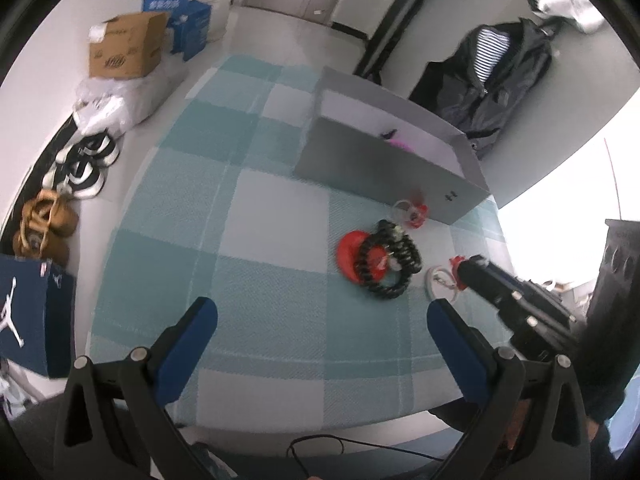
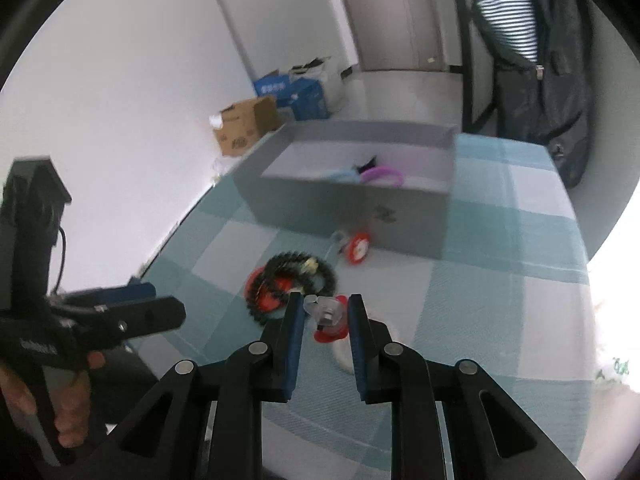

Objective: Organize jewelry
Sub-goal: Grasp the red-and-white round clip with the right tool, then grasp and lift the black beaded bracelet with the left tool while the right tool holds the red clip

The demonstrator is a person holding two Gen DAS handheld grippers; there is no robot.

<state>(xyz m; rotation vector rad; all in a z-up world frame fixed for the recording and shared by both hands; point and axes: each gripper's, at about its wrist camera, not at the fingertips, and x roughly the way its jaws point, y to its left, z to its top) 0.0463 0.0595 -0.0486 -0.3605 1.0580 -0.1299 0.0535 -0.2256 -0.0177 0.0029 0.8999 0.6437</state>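
Teal-checked cloth: my work surface [image 1: 256, 264] is a bed or table cover in teal and white squares, and every loose piece lies on it.
Grey box: the open box [image 2: 352, 216] stands at the far side of the cloth; it is where I judge the jewelry is meant to go.
Done so far: a purple band [image 2: 382, 174] and a pale blue piece beside it already lie inside the box, with something small and dark that I cannot make out.
Left to do: a black beaded bracelet [image 1: 390, 264] lies over a red disc [image 1: 348, 252] in the middle; a red-and-clear charm [image 1: 412, 211] sits just in front of the box wall; a red-and-clear trinket [image 2: 330, 318] lies nearest me, with a white ring [image 1: 438, 284] just beside it.
Progress: I would call it under halfway, with more pieces out than in.
Right tongs: my right gripper [image 2: 325, 316] is partly closed, fingers either side of the trinket; I cannot tell if the pads touch it yet, and it looks not yet lifted.
Left tongs: my left gripper [image 1: 322, 326] is spread wide over bare cloth, holding nothing and well apart from the pieces.
Next call: I would close on the trinket gently, since it looks small and could slip.
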